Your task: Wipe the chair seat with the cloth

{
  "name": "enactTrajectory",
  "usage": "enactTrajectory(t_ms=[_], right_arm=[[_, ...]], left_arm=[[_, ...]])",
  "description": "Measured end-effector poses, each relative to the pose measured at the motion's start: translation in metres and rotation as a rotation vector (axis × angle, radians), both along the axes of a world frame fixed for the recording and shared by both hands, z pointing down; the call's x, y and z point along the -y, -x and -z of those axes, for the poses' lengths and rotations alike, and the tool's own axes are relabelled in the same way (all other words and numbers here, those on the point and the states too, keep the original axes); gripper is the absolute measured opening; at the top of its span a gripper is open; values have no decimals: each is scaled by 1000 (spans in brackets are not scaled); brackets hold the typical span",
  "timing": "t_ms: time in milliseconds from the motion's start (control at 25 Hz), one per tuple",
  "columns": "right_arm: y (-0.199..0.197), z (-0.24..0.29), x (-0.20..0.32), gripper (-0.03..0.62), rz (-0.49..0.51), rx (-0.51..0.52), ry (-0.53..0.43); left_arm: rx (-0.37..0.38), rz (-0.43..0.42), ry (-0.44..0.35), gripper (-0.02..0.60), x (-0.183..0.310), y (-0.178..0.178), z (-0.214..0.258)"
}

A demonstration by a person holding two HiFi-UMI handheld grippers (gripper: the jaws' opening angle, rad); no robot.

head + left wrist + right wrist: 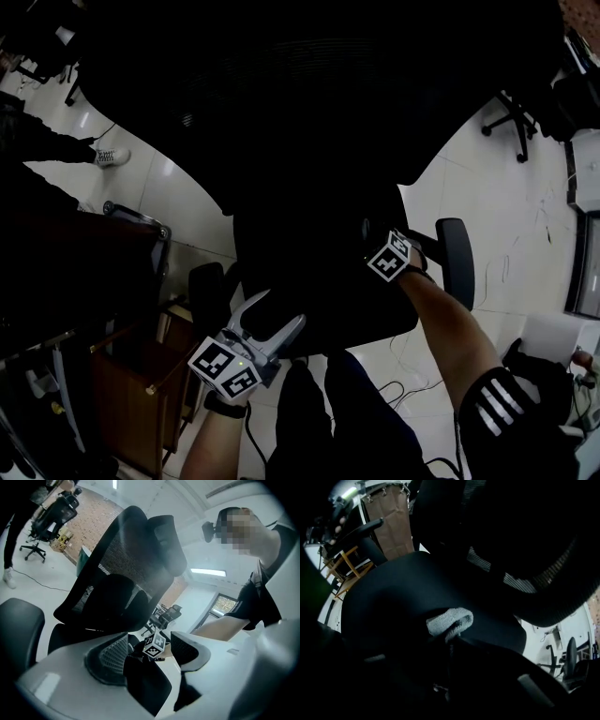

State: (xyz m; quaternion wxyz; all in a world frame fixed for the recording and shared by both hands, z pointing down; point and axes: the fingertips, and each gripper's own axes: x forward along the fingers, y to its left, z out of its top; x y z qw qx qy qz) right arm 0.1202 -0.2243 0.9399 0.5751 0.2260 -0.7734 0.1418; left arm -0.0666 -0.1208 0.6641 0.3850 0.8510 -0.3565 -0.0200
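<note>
Left: wooden cabinet (131, 384); left hand-held gripper (281, 309), jaws spread, empty, near the chair seat (393, 597) front corner. Right: right hand-held gripper (447, 641) pinching the grey cloth (450, 620) over the seat, backrest (309, 94) overhanging, armrest (457, 258) just beside.

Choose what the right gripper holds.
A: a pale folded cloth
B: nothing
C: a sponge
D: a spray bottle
A: in the right gripper view, the right gripper has its jaws closed on a pale folded cloth, with the black chair seat behind it.
</note>
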Motion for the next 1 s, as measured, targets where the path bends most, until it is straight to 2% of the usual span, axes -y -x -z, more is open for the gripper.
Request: enactTrajectory(t_ms=[120,240,360,480,600,720,840,1000], right_arm=[[-23,7,7,28,-23,-34,-13],[-12,16,6,28,-56,-9,-17],[42,29,-13,28,-51,105,9],[122,36,-56,28,43,209,60],[188,36,-100,28,128,262,105],[225,30,-137,28,206,280,143],[220,11,-157,28,245,255,162],[163,-2,-157,28,243,179,153]], left_arm=[[4,-10,-2,308,0,-3,3],[8,-14,-5,308,-3,-3,8],[4,-5,-10,308,-9,1,11],[18,-8,2,308,-19,3,15],[10,-3,13,308,-32,4,12],[16,0,26,308,-42,5,8],[20,-3,38,308,-48,4,3],[15,-8,47,308,-51,0,2]])
